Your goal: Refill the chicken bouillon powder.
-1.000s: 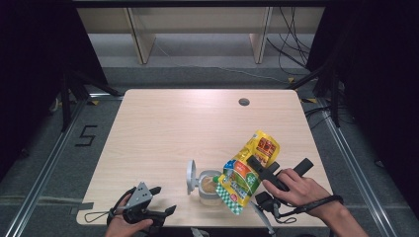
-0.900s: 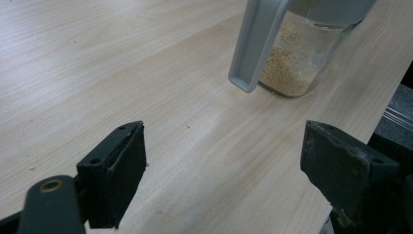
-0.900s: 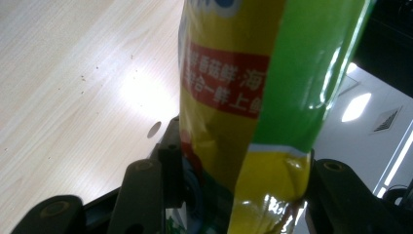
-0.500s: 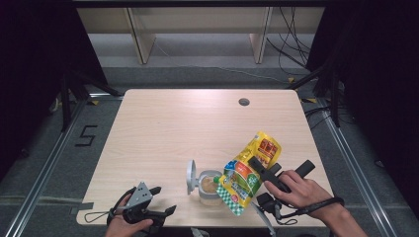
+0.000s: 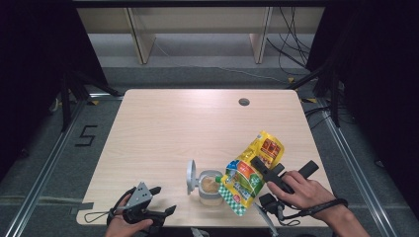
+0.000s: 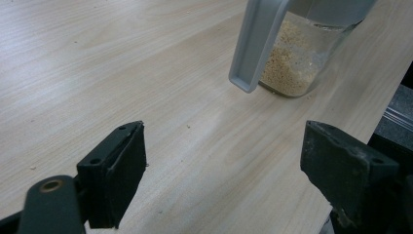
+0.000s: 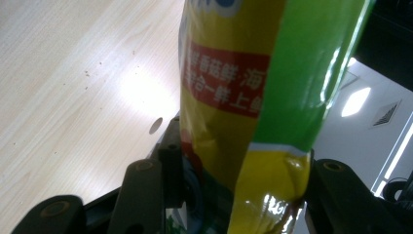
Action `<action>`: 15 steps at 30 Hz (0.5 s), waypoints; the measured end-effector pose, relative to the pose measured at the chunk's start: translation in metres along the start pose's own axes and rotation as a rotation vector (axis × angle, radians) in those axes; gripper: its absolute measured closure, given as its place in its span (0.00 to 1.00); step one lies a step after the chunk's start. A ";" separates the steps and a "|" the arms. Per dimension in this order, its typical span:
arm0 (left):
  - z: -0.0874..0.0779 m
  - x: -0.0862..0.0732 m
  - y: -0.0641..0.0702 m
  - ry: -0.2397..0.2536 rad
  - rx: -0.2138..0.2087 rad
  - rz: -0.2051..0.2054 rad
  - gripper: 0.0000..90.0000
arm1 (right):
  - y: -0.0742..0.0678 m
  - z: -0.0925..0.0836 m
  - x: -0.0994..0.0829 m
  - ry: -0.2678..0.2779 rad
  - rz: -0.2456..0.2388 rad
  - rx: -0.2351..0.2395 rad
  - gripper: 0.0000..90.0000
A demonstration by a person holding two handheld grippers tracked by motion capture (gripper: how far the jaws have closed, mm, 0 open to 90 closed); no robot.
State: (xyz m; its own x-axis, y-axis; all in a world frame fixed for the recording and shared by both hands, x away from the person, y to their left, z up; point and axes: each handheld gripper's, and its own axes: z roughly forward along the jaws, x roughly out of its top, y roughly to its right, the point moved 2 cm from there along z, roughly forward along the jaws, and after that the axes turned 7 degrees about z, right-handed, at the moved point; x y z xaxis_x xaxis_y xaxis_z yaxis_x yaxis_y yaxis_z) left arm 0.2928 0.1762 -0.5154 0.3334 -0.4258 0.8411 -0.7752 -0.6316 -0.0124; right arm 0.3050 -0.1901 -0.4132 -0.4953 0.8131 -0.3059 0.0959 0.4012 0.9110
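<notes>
A yellow and green pouch (image 5: pixel 249 173) hangs tilted over a clear jar (image 5: pixel 210 187), its lower end at the jar's mouth. My right gripper (image 5: pixel 258 165) is shut on the pouch (image 7: pixel 243 97), whose printed side fills the space between the jaws. The jar (image 6: pixel 302 58) holds pale granules and its grey lid (image 5: pixel 190 176) stands flipped up on the left side. My left gripper (image 5: pixel 165 200) rests at the table's near edge, left of the jar, open with bare wood between its pads (image 6: pixel 122 175).
The wooden table (image 5: pixel 197 128) has a small round cable hole (image 5: pixel 244 102) at its far right. A few crumbs lie on the wood (image 7: pixel 92 73). Dark floor and metal rails surround the table; a shelf unit stands beyond the far edge.
</notes>
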 end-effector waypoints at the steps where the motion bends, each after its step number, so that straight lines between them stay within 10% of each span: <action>1: 0.000 0.000 0.001 0.000 0.000 -0.021 0.18 | 0.002 -0.001 0.000 -0.007 -0.025 0.002 0.64; 15: 0.001 0.000 0.001 -0.001 -0.006 -0.005 0.18 | 0.001 -0.007 -0.001 -0.003 -0.011 0.000 0.64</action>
State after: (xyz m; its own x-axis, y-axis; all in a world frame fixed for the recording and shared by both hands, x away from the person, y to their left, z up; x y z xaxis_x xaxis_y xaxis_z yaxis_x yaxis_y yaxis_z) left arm 0.2931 0.1751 -0.5163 0.3383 -0.4232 0.8405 -0.7765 -0.6301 -0.0047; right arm 0.2994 -0.1933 -0.4104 -0.4933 0.8102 -0.3166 0.0903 0.4097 0.9077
